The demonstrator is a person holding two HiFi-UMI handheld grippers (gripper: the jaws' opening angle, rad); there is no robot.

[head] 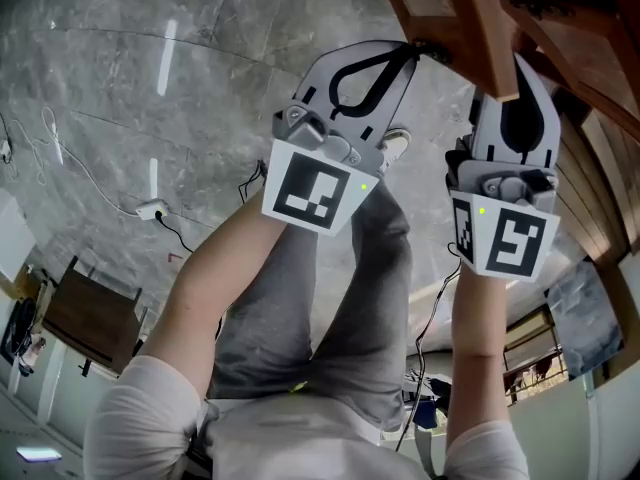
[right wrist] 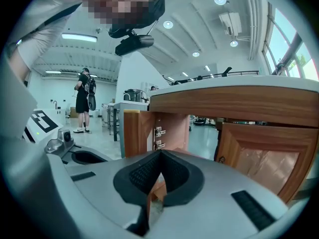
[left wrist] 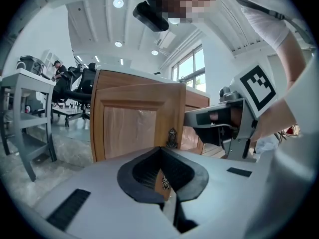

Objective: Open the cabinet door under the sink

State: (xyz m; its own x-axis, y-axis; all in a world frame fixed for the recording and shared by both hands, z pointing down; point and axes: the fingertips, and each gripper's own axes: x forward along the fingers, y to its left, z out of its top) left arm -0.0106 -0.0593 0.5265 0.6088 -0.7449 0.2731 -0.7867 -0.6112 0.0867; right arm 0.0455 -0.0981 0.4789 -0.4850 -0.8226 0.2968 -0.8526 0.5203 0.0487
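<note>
The cabinet's wooden door stands swung out from the cabinet, and its brass handle shows near its right edge. My left gripper is shut on that handle, whose lower part sits between the pads. In the head view the left gripper reaches the door from the left. My right gripper is shut on a wooden door edge. In the head view the right gripper sits just under the door's edge. A second panelled door stands ajar at the right.
The sink counter overhangs the open cabinet, with hinges on its inner wall. A white cable and power strip lie on the grey marble floor. A grey table stands left. A person stands far off.
</note>
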